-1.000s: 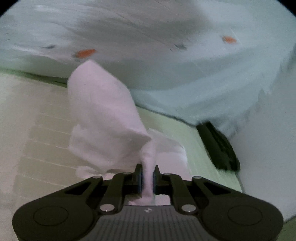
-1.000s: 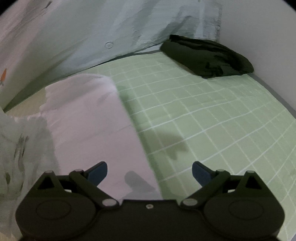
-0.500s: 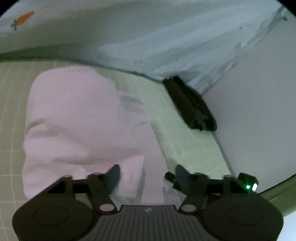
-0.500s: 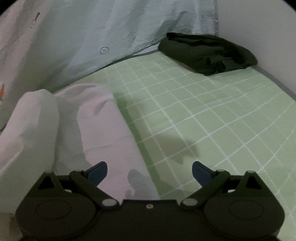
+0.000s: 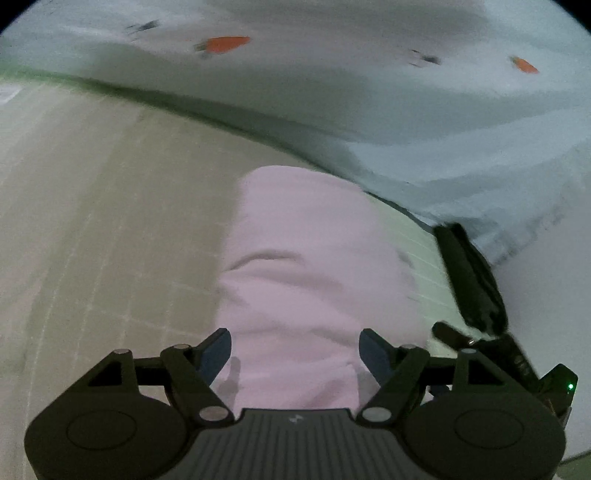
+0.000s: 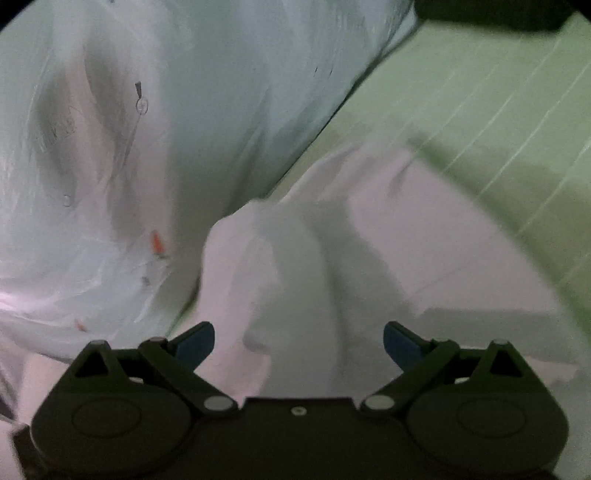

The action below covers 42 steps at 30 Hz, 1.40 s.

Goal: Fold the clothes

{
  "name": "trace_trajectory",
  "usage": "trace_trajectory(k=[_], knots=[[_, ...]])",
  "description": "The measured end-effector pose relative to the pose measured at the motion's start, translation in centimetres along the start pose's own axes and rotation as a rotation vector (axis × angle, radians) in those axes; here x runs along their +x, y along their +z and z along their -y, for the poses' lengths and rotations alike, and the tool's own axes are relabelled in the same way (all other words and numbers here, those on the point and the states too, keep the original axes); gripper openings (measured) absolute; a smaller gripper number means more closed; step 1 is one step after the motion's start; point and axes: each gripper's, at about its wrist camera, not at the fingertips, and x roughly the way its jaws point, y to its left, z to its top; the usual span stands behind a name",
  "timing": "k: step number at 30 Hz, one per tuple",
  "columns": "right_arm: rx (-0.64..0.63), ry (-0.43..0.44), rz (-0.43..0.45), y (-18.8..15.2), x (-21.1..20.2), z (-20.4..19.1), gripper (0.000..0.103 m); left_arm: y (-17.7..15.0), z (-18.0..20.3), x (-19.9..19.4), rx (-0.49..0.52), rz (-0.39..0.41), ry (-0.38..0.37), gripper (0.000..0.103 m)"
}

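A pale pink garment point(image 5: 314, 266) lies folded in a long strip on the green gridded mat point(image 5: 96, 206). My left gripper point(image 5: 294, 350) hovers over its near end, open, with nothing between the blue pads. In the right wrist view the same pink garment point(image 6: 388, 266) is bunched into soft ridges, and my right gripper point(image 6: 298, 341) stands open just above it. The other gripper's black body point(image 5: 517, 365) shows at the right edge of the left wrist view.
A large pale blue cloth with small orange carrot prints point(image 5: 332, 81) is heaped along the far side, also seen as pale blue cloth point(image 6: 155, 129) at the left. A dark folded garment point(image 5: 469, 273) lies near the white wall; its edge point(image 6: 491, 11) shows top right.
My left gripper held a raised part of the pink garment a second ago, then let go and opened. The garment now lies flat. The right gripper swung left over it.
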Motion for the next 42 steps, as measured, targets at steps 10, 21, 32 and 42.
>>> trace_trajectory(k=[10,21,32,42], knots=[[-0.051,0.148,-0.154,-1.4,4.2,-2.0,0.024,0.1,-2.3,0.4,-0.104,-0.006,-0.006,0.077],[-0.418,-0.138,0.056,2.8,-4.7,-0.6,0.053,-0.7,-1.3,1.1,-0.045,-0.034,-0.039,0.077],[-0.369,-0.388,0.016,2.8,-4.0,3.9,0.095,-1.8,1.2,4.6,0.115,-0.161,-0.005,0.082],[-0.262,-0.200,-0.045,5.3,-0.9,5.8,0.103,-0.9,2.8,9.5,0.191,-0.242,-0.019,0.083]])
